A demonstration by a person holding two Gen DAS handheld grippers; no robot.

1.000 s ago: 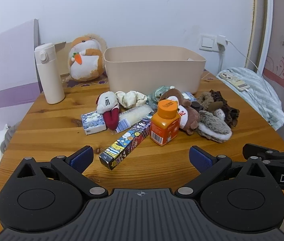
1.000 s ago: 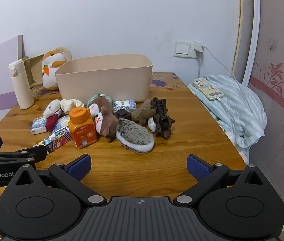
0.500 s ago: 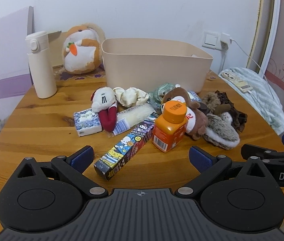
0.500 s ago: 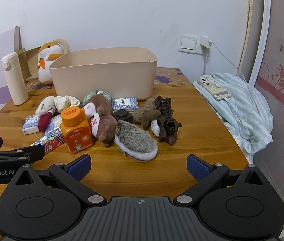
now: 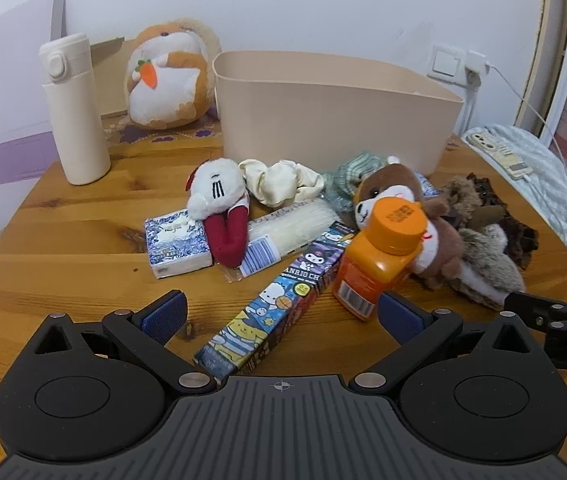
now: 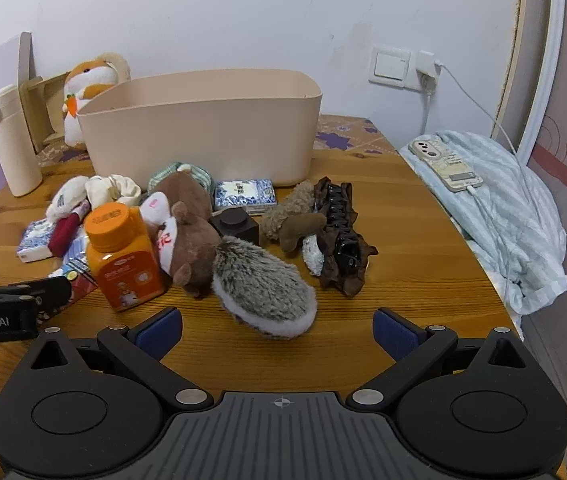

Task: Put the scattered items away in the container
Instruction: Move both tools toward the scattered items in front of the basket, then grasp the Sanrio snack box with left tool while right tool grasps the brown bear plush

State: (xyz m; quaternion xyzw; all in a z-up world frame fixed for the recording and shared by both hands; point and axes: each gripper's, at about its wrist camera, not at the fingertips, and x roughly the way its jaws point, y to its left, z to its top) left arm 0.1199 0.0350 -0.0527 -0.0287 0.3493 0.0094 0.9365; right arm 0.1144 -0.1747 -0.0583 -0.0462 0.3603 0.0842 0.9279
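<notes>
Beige plastic container (image 5: 335,120) is standing at the back of the wooden table (image 5: 63,248), close to the wall, and what shows of its interior in the right wrist view is holding nothing visible. Scattered items are lying in a cluster in front of it. An orange bottle (image 5: 379,256) is standing upright just beside a brown plush toy (image 6: 187,236), and the two are touching. A long cartoon-printed box (image 5: 279,308) is lying flat, its near end reaching between the left gripper (image 5: 281,316) fingers. A blue-and-white tissue pack (image 5: 177,242) is lying at the cluster's left edge, with a white and red plush (image 5: 219,204) resting partly on it. A grey furry hedgehog toy (image 6: 263,288) is lying nearest the right gripper (image 6: 277,324), directly ahead of its fingers. A dark hair claw (image 6: 339,232) is lying on brown fabric to the right of the hedgehog. A cream flask (image 5: 75,108) is standing upright at the far left, well apart from the cluster.

Both grippers are hovering over the near table edge with jaws spread wide, grasping nothing. A phone (image 6: 447,164) is lying on striped cloth at the right.
</notes>
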